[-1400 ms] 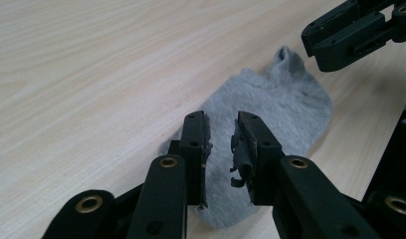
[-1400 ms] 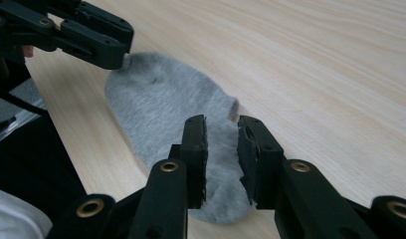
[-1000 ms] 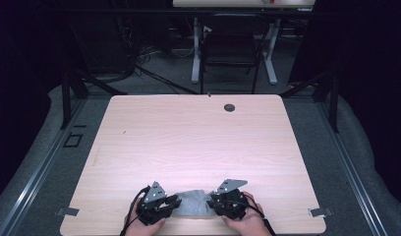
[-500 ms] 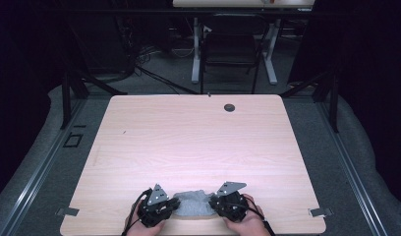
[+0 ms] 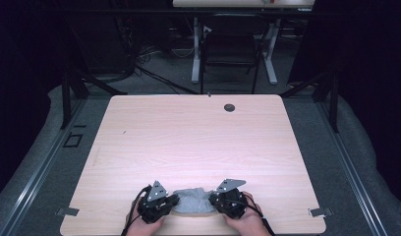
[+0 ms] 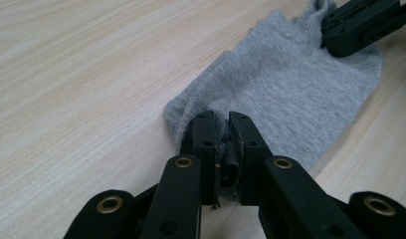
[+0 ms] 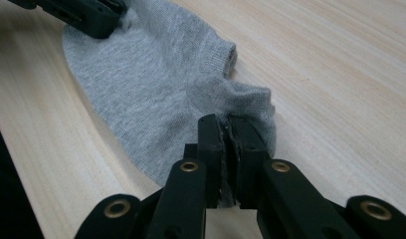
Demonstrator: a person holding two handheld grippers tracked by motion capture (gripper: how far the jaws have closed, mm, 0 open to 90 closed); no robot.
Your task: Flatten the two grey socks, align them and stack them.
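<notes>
Left gripper view, nearest first: left gripper [image 6: 222, 127] pinching one end of grey sock [image 6: 290, 94], jaws just drawn in, knit bunched between pads. Right gripper view: right gripper [image 7: 226, 129] likewise clamped on sock's opposite, gathered end, jaws just drawn in, cloth caught between pads. High view: sock [image 5: 192, 200] lying flat on table [image 5: 198, 142], at near edge, left gripper [image 5: 161, 204] at sock's left end, right gripper [image 5: 227, 202] at sock's right end, both touching it. Beyond sock: bare wood, then dark round hole [image 5: 229, 107] near far edge, well apart from sock.

Judgement: step in hand appears to be taking hold of both ends for lifting or spreading. Advisable: confirm both layers of knit caught, not top layer alone; lift level and together; draw ends apart gently, avoiding slip from thin bite; keep sock away from near edge.
</notes>
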